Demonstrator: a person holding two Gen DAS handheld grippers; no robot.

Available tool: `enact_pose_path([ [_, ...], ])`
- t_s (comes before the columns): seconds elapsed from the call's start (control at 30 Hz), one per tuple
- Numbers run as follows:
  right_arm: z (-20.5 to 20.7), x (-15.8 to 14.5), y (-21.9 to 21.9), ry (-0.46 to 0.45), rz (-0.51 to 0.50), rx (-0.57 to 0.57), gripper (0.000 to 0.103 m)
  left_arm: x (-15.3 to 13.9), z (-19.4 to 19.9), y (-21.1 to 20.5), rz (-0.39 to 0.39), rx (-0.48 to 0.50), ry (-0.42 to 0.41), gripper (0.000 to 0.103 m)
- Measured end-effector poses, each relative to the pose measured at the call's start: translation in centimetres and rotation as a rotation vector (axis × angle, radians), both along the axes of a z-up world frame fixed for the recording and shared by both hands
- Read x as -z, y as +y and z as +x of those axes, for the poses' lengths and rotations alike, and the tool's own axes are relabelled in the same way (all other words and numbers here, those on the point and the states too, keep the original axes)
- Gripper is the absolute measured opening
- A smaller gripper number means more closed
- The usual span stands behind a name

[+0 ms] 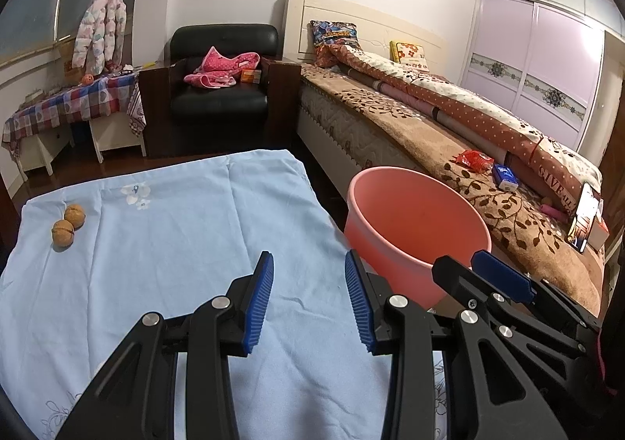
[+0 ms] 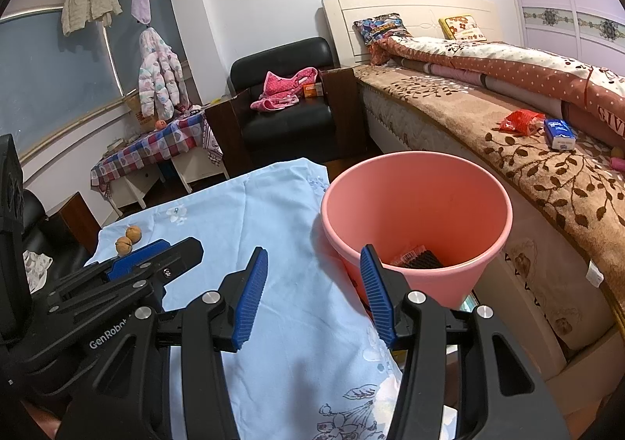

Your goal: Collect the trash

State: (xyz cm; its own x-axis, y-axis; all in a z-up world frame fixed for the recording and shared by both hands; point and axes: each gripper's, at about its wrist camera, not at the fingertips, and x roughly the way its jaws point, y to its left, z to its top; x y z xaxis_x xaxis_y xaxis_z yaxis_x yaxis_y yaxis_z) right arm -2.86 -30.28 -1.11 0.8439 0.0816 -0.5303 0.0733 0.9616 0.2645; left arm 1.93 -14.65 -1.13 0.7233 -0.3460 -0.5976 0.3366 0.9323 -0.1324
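Beside the pink bucket, both grippers were held empty over the light blue cloth. The left gripper was seen with jaws spread and nothing between them; the right gripper likewise, jaws apart, nothing held. Inside the bucket, a dark ridged item and a clear wrapper were seen at the bottom. Left on the cloth, well away from the bucket toward its far left corner, were two walnuts, touching each other. These were judged the next trash. The left gripper was judged better placed for the reach. One walnut should be approached at a time, pads closed across its widest part, since a round hard shell could be squeezed out sideways. The neighbour could be knocked off the cloth.
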Motion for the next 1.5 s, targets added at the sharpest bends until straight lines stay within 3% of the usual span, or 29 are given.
enact_pose_path([
  [1.5,-0.06,0.72,-0.26,0.009,0.011,0.006,0.05,0.11,-0.03,0.19,0.01,0.002,0.003,0.038],
])
